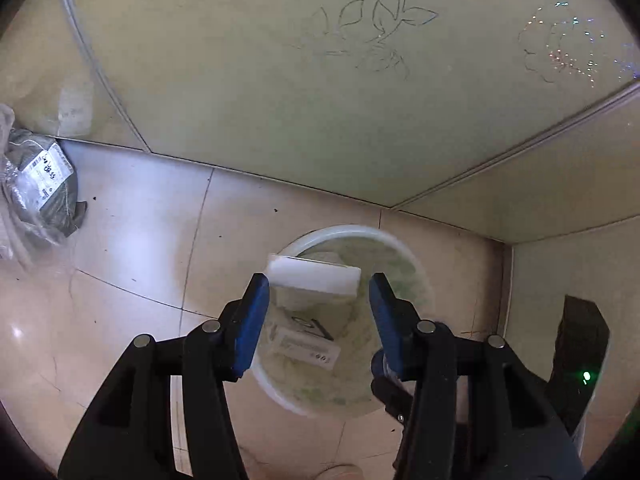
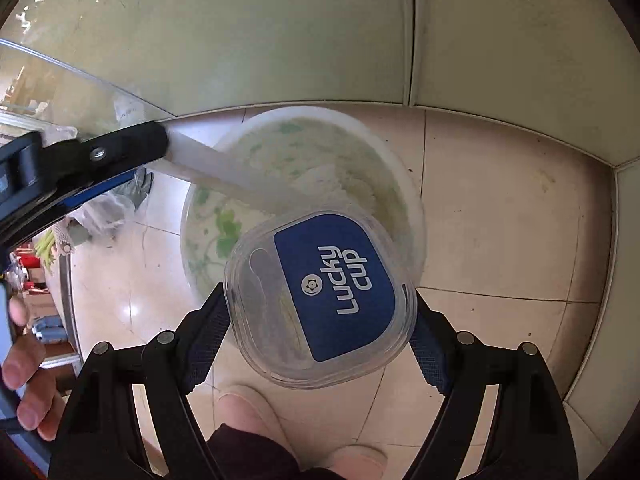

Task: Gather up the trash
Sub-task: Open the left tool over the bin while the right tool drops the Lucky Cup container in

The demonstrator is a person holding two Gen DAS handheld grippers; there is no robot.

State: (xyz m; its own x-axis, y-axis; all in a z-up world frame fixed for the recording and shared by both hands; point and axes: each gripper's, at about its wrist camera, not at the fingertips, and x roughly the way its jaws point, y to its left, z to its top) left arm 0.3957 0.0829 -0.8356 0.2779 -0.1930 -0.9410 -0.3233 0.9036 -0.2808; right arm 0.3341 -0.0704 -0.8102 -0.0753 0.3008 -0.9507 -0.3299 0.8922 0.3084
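A pale round trash bin (image 1: 404, 252) stands on the tiled floor by the wall; it also shows in the right wrist view (image 2: 360, 128). My left gripper (image 1: 320, 280) is open above the bin, and a white flat box (image 1: 314, 275) is between its fingertips, touching the left one, apart from the right one. Cartons (image 1: 304, 344) lie in the bin. My right gripper (image 2: 320, 304) is shut on a clear plastic cup with a blue "Lucky cup" label (image 2: 332, 292), held over the bin's near rim. The white box (image 2: 224, 172) and the left gripper's finger (image 2: 108, 152) show at left.
A grey plastic bag with a label (image 1: 40, 184) lies on the floor at the left by the wall. Pale green cabinet panels (image 1: 280, 80) rise behind the bin. A dark object (image 1: 580, 352) stands at the right. The person's feet (image 2: 248, 412) are at the bottom.
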